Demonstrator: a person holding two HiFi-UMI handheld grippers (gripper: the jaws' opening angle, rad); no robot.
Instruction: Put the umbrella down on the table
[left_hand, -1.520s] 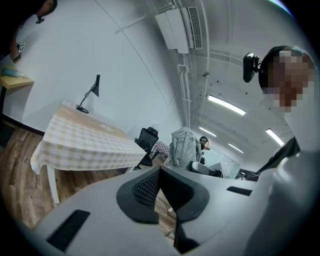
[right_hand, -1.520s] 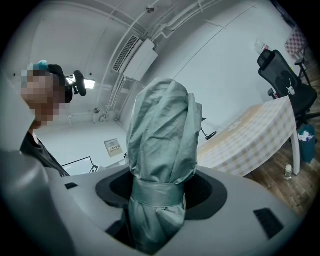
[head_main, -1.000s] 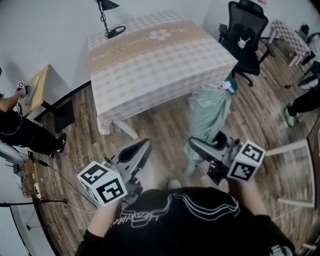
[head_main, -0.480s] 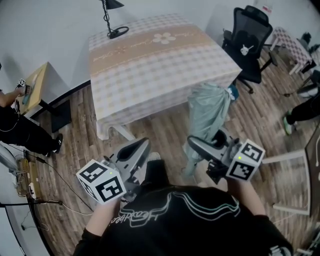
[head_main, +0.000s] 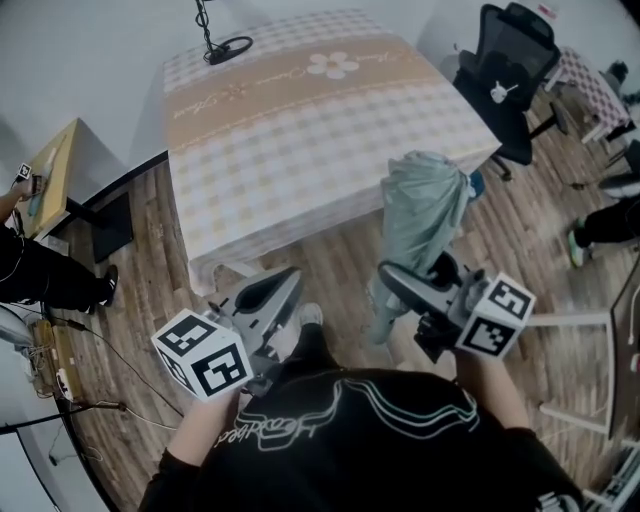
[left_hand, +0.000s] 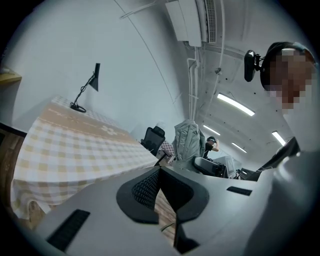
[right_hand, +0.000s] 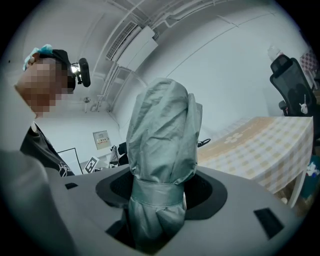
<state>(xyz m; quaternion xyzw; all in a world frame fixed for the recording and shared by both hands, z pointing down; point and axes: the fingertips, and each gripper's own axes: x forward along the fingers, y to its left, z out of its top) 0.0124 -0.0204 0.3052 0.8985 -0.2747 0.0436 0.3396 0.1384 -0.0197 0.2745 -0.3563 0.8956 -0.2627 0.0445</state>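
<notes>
Carrying is the step in hand, as I judge it. Head view: the umbrella (head_main: 425, 205), folded and grey-green, stands roughly upright over the wooden floor (head_main: 340, 265), just off the near edge of the table (head_main: 300, 130) and not yet above its checked cloth. It is held low on the bundle by the right gripper (head_main: 395, 285). Beside that, the left gripper (head_main: 275, 292) is well apart from the umbrella and carries nothing. A lamp (head_main: 215, 45) stands at the table's far edge and an office chair (head_main: 510, 70) is off to its right. Nothing else shows on the cloth. Left gripper view: fingers (left_hand: 145, 190) together at their tips with nothing gripped, a sliver of floor showing through the gap below them. The table lies to the left and the umbrella's top shows beyond on the right. Right gripper view: fingers (right_hand: 111, 189) clamped on the umbrella at its strap band, with the fabric bulging above the grip. The table edge shows to the right. Next move, by my reckoning: bring the right hand forward until the bundle is over the cloth and tip it from upright toward level. Then lower it until its length rests on the table, and only then part the fingers. The left gripper looks unneeded, except perhaps to steady the free end.
</notes>
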